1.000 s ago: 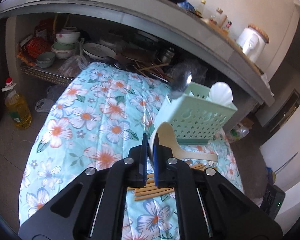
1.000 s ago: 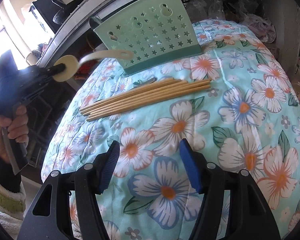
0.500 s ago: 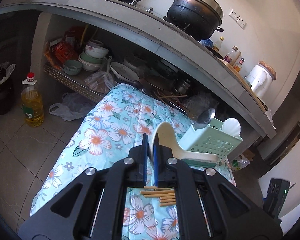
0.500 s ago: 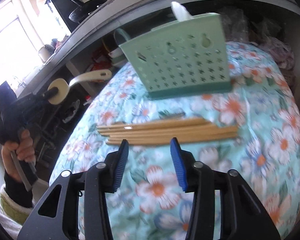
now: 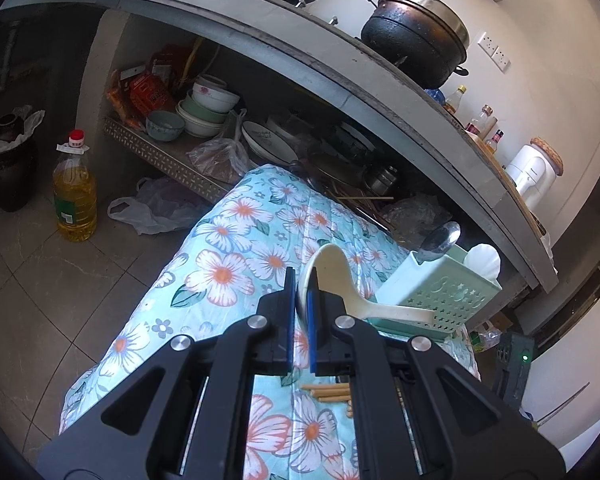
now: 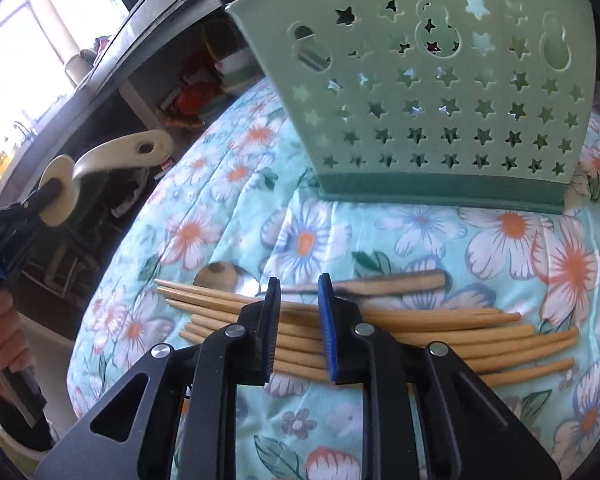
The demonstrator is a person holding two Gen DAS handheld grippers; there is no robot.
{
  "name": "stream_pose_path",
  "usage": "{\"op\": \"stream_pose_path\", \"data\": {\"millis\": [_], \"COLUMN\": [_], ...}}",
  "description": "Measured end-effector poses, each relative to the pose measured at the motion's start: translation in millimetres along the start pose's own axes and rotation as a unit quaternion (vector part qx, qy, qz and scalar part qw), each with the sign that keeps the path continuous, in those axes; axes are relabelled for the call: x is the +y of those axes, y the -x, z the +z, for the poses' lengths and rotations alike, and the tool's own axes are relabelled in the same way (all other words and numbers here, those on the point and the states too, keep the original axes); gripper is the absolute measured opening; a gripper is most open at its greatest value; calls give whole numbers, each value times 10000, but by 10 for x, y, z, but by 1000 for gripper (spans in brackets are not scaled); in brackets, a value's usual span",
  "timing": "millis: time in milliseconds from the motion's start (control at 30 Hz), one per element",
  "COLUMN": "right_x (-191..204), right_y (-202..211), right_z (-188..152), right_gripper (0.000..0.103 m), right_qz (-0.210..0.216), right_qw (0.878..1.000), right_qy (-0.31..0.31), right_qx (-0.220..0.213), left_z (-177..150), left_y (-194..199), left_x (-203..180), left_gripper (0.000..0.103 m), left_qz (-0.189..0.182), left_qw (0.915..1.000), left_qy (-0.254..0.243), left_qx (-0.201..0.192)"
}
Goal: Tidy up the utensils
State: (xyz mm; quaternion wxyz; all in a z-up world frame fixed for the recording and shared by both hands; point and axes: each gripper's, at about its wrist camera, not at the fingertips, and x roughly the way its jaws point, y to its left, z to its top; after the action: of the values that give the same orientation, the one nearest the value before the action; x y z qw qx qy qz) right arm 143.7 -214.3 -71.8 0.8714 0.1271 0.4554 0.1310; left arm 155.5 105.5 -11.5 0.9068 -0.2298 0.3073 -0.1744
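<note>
Sorting is partly done: the green caddy (image 6: 452,92) already holds a metal ladle (image 5: 440,240) and a white scoop (image 5: 482,258). The left gripper (image 5: 300,304) jaws clamp a cream rice paddle (image 5: 336,280) left of the caddy. Chopsticks (image 6: 440,332) and a wooden spoon (image 6: 380,282) lie before the caddy; the right gripper (image 6: 298,316) jaws are closing over the chopsticks.

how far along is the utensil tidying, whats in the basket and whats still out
Partly done. The green basket already holds a metal ladle and a white utensil. The left gripper holds a cream rice paddle; the right gripper is closing over the chopsticks. A wooden spoon remains.
</note>
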Motion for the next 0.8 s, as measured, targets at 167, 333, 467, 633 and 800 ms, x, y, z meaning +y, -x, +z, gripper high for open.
{"op": "stream_pose_path", "data": {"millis": [167, 333, 467, 633, 800], "right_x": [26, 118, 294, 483, 584], "right_y": [41, 81, 119, 59, -141], "right_z": [-139, -172, -84, 77, 188], "right_gripper": [19, 19, 20, 21, 23], "right_qz": [30, -133, -160, -65, -163], "right_qw": [9998, 9988, 9962, 9937, 9905], "right_qy": [85, 427, 852, 1120, 1362], "right_qx": [156, 216, 46, -87, 31], "left_z": [-12, -20, -13, 1, 9], "left_y": [10, 37, 37, 53, 52], "left_x": [49, 59, 69, 122, 160], "left_gripper": [4, 4, 4, 4, 4], "left_qz": [87, 197, 333, 408, 422], "left_qw": [9999, 9997, 9994, 9991, 9990], "left_qy": [-2, -62, -73, -19, 19], "left_qx": [-50, -99, -90, -144, -145]}}
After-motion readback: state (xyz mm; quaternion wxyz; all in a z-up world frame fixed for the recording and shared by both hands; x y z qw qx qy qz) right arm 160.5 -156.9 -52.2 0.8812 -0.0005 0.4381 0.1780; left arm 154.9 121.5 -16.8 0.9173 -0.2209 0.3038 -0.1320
